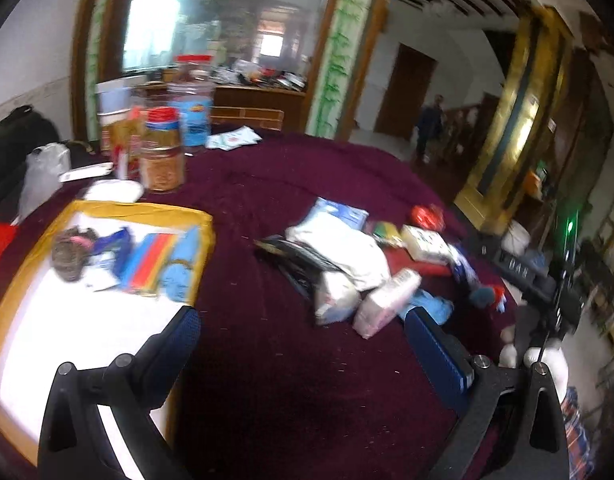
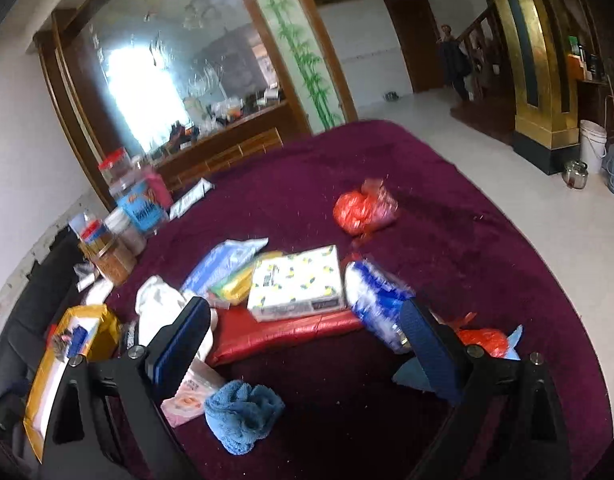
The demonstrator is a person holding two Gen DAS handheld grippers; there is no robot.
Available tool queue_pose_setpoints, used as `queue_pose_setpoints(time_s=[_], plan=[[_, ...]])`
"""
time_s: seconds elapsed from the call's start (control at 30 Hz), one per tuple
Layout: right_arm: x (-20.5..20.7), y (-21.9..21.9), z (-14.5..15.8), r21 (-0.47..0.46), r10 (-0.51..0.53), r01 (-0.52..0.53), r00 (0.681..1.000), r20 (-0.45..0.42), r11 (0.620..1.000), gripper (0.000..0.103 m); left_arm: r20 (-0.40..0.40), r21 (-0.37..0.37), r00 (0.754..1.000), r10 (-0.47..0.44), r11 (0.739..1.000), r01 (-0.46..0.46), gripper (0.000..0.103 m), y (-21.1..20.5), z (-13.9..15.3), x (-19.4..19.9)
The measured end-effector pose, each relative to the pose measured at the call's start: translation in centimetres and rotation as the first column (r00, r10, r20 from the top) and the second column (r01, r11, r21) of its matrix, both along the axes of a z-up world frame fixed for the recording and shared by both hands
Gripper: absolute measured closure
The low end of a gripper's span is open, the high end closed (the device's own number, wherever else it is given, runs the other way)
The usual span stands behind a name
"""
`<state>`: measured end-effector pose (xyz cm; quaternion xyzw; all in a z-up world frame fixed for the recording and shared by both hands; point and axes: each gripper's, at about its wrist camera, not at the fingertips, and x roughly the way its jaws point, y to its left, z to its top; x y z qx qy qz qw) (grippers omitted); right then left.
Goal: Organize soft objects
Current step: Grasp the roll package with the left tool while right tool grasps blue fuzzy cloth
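A pile of soft objects lies on the maroon tablecloth (image 1: 267,360): a white cloth (image 1: 347,252), a pink packet (image 1: 387,300), a lemon-print tissue pack (image 2: 297,284), a blue towel (image 2: 243,412), a blue-white bag (image 2: 377,300) and a red bag (image 2: 365,208). A yellow-rimmed white tray (image 1: 47,312) at the left holds a blue cloth (image 1: 181,276) and several small items. My left gripper (image 1: 303,324) is open and empty above the cloth between tray and pile. My right gripper (image 2: 307,320) is open and empty above the pile.
Jars (image 1: 163,152) and a tall container (image 1: 191,100) stand at the table's far left. A red flat pack (image 2: 283,332) lies under the tissue pack. A mirror cabinet (image 2: 167,80) is behind the table. A bucket (image 2: 593,144) stands on the floor to the right.
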<state>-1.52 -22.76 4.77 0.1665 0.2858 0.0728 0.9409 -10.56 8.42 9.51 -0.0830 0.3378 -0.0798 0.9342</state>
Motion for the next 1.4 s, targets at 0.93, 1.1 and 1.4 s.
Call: queue_pose_setpoints(time_s=[0.93, 1.1, 1.4], plan=[[0.8, -1.4, -1.1, 0.094, 0.003, 0.006, 0.996, -0.087, 0.996, 0.008, -0.148, 0.230, 0.925, -0.349, 0.898, 0.376, 0.049, -12.7, -5.1, 8.3], [0.9, -1.2, -1.2, 0.087, 0.007, 0.001, 0.995, -0.095, 0.996, 0.008, -0.150, 0.217, 0.926, -0.346, 0.902, 0.372, 0.049, -12.5, -5.0, 8.0], [1.0, 0.4, -1.3, 0.084, 0.113, -0.105, 0.989, -0.094, 0.991, 0.008, -0.162, 0.115, 0.928, -0.337, 0.927, 0.357, 0.082, -10.6, -5.0, 7.8]])
